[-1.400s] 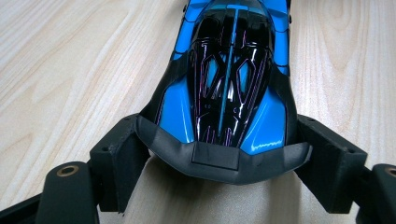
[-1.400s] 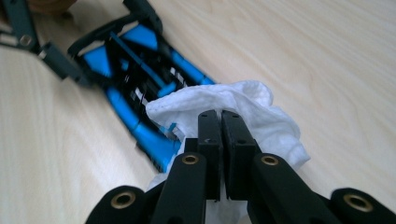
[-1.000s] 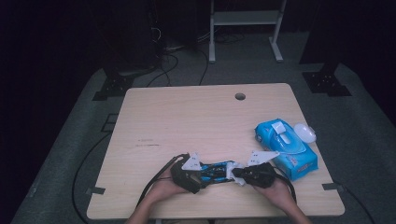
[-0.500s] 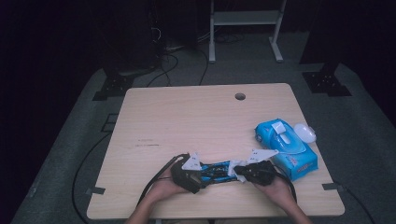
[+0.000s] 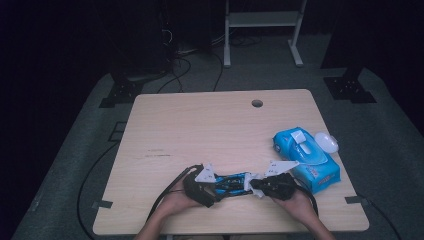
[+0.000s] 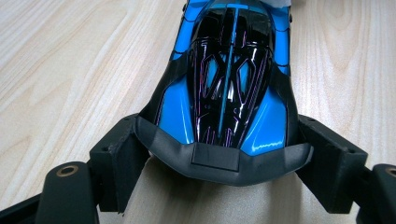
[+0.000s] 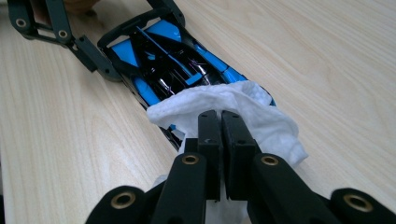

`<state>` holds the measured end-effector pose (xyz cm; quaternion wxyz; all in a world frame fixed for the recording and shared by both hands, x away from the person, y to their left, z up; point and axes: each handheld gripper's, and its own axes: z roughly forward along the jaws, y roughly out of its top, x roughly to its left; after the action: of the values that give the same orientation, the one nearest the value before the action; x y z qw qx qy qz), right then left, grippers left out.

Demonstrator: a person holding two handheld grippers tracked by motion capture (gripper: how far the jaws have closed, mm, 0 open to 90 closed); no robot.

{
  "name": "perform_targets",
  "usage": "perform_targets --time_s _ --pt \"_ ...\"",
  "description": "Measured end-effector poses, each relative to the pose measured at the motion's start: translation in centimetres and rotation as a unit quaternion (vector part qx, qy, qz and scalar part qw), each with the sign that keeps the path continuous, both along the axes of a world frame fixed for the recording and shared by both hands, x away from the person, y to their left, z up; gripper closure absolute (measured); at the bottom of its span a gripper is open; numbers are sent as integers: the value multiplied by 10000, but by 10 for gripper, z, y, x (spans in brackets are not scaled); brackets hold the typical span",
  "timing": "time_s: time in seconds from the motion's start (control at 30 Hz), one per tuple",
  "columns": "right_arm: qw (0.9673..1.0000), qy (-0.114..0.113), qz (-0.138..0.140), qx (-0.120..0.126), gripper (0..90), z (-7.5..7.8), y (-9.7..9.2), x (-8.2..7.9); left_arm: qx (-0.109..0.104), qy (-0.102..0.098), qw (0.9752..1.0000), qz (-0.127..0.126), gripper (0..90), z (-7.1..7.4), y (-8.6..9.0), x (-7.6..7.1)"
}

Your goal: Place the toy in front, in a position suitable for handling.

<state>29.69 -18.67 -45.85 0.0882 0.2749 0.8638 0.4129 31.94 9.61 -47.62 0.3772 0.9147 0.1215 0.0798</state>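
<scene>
The left tongs point(image 6: 224, 154) grip the rear of a glossy blue-and-black plastic toy car point(image 6: 229, 84) lying low on the pale wooden table point(image 5: 200, 125). The right tongs point(image 7: 222, 135) are clenched on a soft white wipe point(image 7: 243, 107) draped over its nose. The shell looks light, stiff and slippery; its flanks seem the safest hold.

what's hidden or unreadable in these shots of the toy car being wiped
- Toy car: far end cut off by the top edge in the left gripper view; covered by the white wipe in the right gripper view.
- Wipes pack: print too small to read, high view.
- Right tongs: the wipe's pinched part is hidden between them.
</scene>
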Motion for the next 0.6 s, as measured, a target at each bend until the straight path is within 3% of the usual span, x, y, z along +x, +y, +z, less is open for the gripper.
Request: perform_targets --time_s 0.1,0.33,0.47,0.6 --pt "9998 38 119 131 864 0 7 2 -3 4 10000 2 224 0 0 0" --pt "9998 47 181 61 864 0 11 4 31 -9 10000 38 222 0 -1 -1" --pt "9998 52 152 74 864 -1 11 3 63 77 9999 89 220 2 0 -1" --pt "9999 24 149 72 864 -1 11 2 -72 255 9996 130 213 5 4 0"
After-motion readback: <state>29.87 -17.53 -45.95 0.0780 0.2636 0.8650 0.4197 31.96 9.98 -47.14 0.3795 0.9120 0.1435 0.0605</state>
